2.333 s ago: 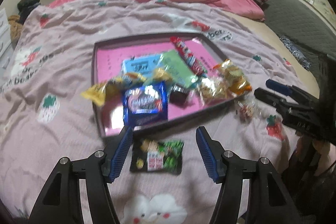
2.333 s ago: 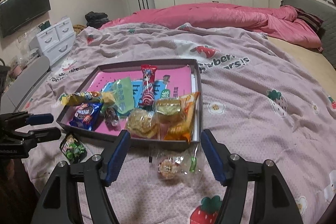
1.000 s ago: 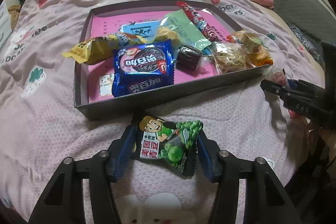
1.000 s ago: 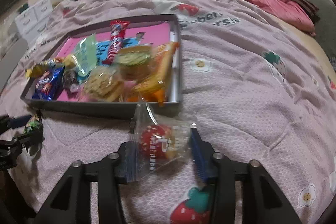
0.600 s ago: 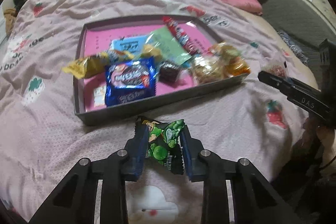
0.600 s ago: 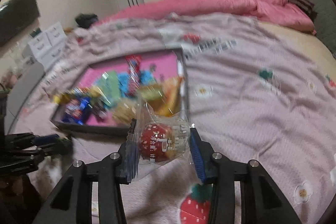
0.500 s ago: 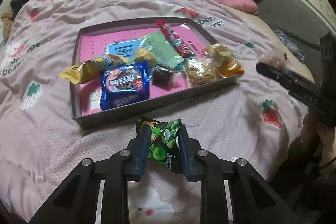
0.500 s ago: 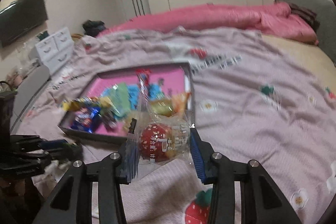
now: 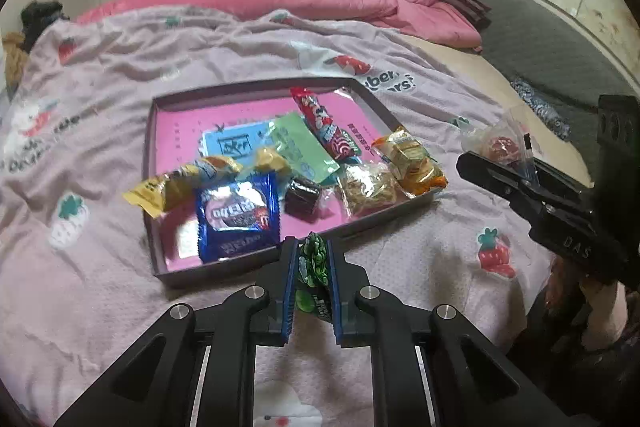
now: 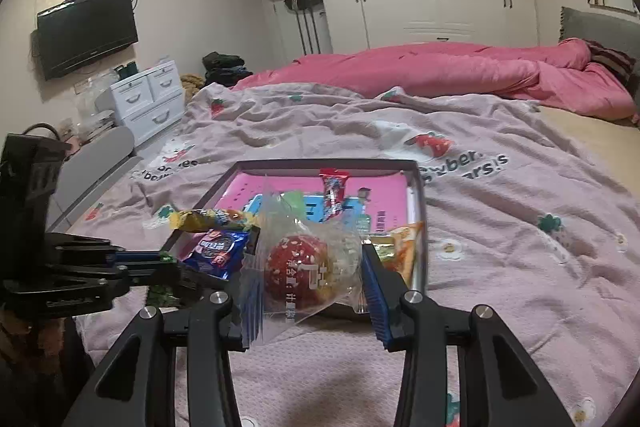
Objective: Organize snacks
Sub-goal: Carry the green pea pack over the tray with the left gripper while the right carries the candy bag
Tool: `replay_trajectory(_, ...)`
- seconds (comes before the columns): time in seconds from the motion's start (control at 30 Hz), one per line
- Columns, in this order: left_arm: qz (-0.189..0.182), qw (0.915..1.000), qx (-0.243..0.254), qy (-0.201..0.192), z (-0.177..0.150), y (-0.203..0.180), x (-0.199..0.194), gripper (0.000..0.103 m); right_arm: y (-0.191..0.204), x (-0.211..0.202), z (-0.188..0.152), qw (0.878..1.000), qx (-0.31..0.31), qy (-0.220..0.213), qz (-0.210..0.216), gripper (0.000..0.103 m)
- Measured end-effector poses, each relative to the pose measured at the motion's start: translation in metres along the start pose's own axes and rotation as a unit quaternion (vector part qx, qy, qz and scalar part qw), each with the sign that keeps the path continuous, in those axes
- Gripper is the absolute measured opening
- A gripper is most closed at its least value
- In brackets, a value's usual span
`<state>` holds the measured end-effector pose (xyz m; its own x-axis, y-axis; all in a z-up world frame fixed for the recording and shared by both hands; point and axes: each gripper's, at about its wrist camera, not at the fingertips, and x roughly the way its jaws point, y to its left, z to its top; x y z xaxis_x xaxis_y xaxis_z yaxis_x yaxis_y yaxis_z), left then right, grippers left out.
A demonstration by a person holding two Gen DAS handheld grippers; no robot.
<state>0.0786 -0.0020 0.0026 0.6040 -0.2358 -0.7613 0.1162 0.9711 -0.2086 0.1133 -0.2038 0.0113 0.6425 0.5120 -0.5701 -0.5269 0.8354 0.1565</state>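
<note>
In the left wrist view, the left hand-held gripper (image 9: pixel 311 259) is squeezed nearly shut on a green snack packet (image 9: pixel 313 267), whose crumpled foil stands edge-on between the blue pads; its jaws have just been closing on it, and the packet hangs clear of the bed (image 9: pixel 100 75), just short of the near rim of the tray (image 9: pixel 216 267). The print on the packet is too folded to read. In the tray lie a blue biscuit pack (image 9: pixel 236 215) with white lettering that cannot be made out, a yellow wrapper (image 9: pixel 176 183) over the left rim, a dark wrapped square (image 9: pixel 302 193), a pale green sachet (image 9: pixel 304 147), a red stick pack (image 9: pixel 324 127) and orange-wrapped pieces (image 9: pixel 412 163) at the right corner. At the right side of this view the right hand-held gripper (image 9: pixel 506 155) holds a clear bag in the air. The bedspread carries strawberry prints and part of a word ending "bers!". In the right wrist view, the right hand-held gripper (image 10: pixel 310 275) is partly closed, its pads pressing the sides of a clear bag with a red round snack (image 10: pixel 304 275); white characters on the red label are not legible. The bag is held above the near edge of the bed, in front of the tray (image 10: pixel 416 187). The left hand-held gripper (image 10: pixel 160 263) shows at the left with a bit of green between its pads. The bedspread here reads "bears!s".
</note>
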Motion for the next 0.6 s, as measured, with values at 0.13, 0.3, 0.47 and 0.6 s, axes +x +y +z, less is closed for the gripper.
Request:
replay_trajectory(0.13, 0.02, 0.9995, 0.01, 0.023, -0.006, -0.001, 0.009, 0.013, 0.002, 0.004, 0.001, 1.0, -0.001, 0.003, 0.007, 0.044)
replay_trajectory(0.3, 0.02, 0.9995, 0.005, 0.023, -0.008, 0.003, 0.009, 0.013, 0.004, 0.007, 0.002, 1.0, -0.001, 0.001, 0.014, 0.044)
replay_trajectory(0.47, 0.031, 0.9995, -0.001, -0.001, 0.004, 0.007, -0.005, 0.013, 0.008, 0.006, 0.004, 1.0, -0.008, -0.007, 0.022, 0.044)
replay_trajectory(0.6, 0.03, 0.9992, -0.003, -0.026, 0.018, 0.01, -0.017, 0.013, 0.009, 0.005, 0.007, 0.999, -0.011, -0.015, 0.028, 0.044)
